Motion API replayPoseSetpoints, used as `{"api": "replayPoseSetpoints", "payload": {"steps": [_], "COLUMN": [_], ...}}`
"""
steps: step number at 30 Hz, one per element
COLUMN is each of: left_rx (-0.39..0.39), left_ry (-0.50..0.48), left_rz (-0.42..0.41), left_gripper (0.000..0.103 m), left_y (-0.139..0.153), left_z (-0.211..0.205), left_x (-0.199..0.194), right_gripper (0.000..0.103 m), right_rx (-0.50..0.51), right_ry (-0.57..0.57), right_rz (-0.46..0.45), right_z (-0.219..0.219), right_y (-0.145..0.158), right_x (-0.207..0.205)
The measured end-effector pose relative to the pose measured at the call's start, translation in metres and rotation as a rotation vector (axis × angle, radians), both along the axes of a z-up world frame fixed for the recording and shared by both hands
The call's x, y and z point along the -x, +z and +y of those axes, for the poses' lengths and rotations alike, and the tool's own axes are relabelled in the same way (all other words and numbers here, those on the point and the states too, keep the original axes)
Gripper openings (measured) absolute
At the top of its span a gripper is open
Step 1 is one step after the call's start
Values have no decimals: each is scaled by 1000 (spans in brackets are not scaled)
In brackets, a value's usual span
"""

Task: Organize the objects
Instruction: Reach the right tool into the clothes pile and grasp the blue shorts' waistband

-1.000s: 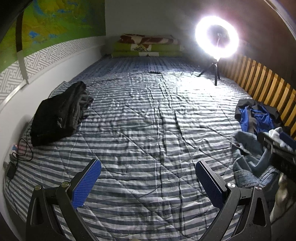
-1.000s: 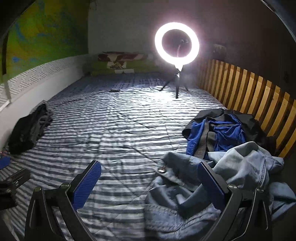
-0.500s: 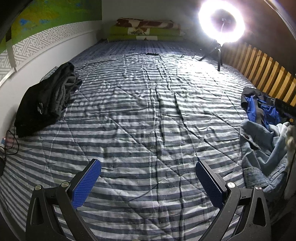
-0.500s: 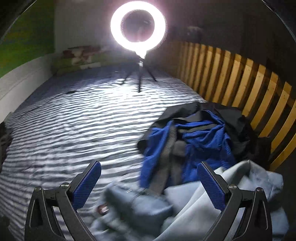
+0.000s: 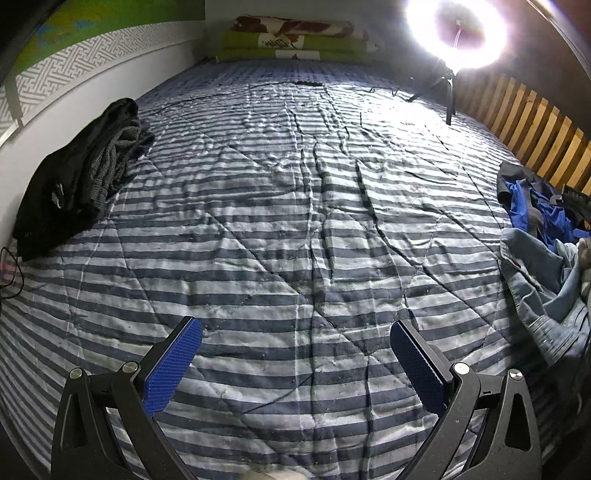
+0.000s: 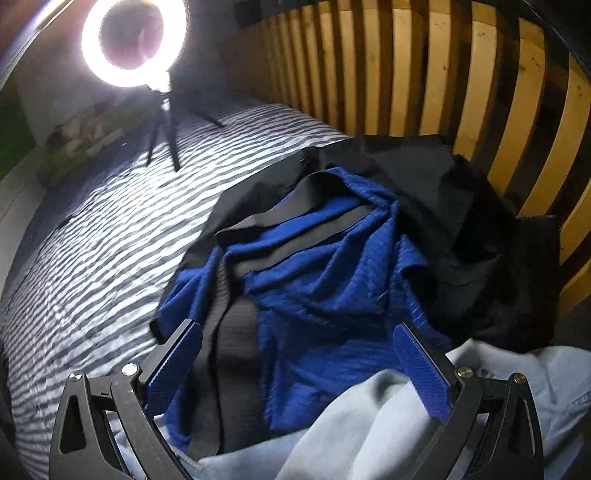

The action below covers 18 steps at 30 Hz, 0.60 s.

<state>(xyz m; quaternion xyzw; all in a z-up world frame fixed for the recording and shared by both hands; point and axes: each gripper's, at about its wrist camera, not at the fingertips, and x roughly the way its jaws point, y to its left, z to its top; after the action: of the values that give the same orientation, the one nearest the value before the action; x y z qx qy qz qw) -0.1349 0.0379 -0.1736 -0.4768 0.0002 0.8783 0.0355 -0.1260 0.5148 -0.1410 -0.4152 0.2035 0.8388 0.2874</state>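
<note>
1. The left hand-held gripper (image 5: 295, 354) hangs over the near middle of the bed with the grey-and-white striped quilt (image 5: 280, 229), its blue-padded fingers spread wide with nothing between them.
2. The right hand-held gripper (image 6: 297, 354) is likewise wide open and empty, poised above the crumpled blue knitted garment with black bands (image 6: 314, 273) at the bed's right edge.
3. That blue garment lies on a black cloth (image 6: 436, 192) against the wooden slatted rail (image 6: 443, 74).
4. A pale blue denim garment (image 6: 369, 424) is heaped at the near side, touching the blue one and running under the right gripper's fingers.
5. A folded pile of black and grey clothes (image 5: 77, 177) sits at the bed's left edge by the wall.
6. A lit ring light on a tripod (image 5: 458, 33) stands near the far right corner.
</note>
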Motion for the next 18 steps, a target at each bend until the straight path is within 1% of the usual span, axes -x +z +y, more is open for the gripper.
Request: {"api": "replayPoseSetpoints", "payload": {"steps": [3, 6, 11, 13, 14, 15, 16, 18], "left_rx": [-1, -2, -3, -9, -9, -9, -12, -25], "left_ry": [-9, -21, -34, -40, -40, -39, -37, -36], "left_rz": [-11, -5, -1, -4, -6, -6, -7, -3], "left_gripper": [103, 103, 103, 103, 103, 103, 103, 103], "left_y": [-4, -5, -5, -6, -6, -7, -7, -5], "left_z": [1, 2, 3, 3, 2, 2, 1, -2], "left_x": [2, 1, 0, 1, 2, 2, 2, 3], "right_gripper": [102, 101, 100, 88, 76, 73, 68, 44], "right_rx": [-5, -3, -32, -31, -28, -27, -28, -33], "right_ry": [-9, 5, 140, 167, 169, 166, 163, 145], "right_rz": [-15, -53, -115, -161, -183, -192, -174, -157], "right_z": [8, 8, -14, -19, -20, -20, -20, -19], "right_y": [-7, -20, -32, -43, -48, -51, -49, -46], "right_x": [8, 20, 44, 52, 53, 54, 51, 45]}}
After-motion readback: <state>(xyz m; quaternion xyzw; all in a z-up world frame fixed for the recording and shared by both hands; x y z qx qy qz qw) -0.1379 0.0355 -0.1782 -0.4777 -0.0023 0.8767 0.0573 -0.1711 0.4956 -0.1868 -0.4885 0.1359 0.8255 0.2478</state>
